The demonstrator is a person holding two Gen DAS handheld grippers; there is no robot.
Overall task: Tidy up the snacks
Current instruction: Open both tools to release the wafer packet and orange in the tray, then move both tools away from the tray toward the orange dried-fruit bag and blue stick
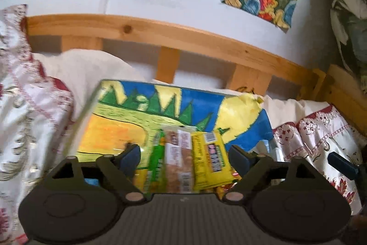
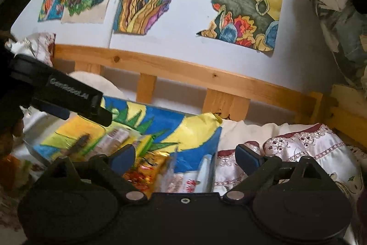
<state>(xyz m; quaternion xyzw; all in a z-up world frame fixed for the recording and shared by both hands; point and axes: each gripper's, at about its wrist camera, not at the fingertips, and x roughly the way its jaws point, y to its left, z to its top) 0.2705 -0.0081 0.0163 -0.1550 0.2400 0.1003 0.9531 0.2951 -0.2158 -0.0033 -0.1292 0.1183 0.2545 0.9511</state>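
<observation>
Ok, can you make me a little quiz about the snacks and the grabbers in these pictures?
1. True or false: the left gripper is squeezing a snack.
2. What colour is the packet lying rightmost in the row of snacks between the left gripper's fingers? A red, B yellow, C white.
3. What do the snacks lie on?

Key
1. False: its jaws stand open, and so do those of the right gripper.
2. B, yellow; it lies beside the pale bar and the green bar.
3. A colourful drawing on the bed, in front of the wooden rail.
</observation>
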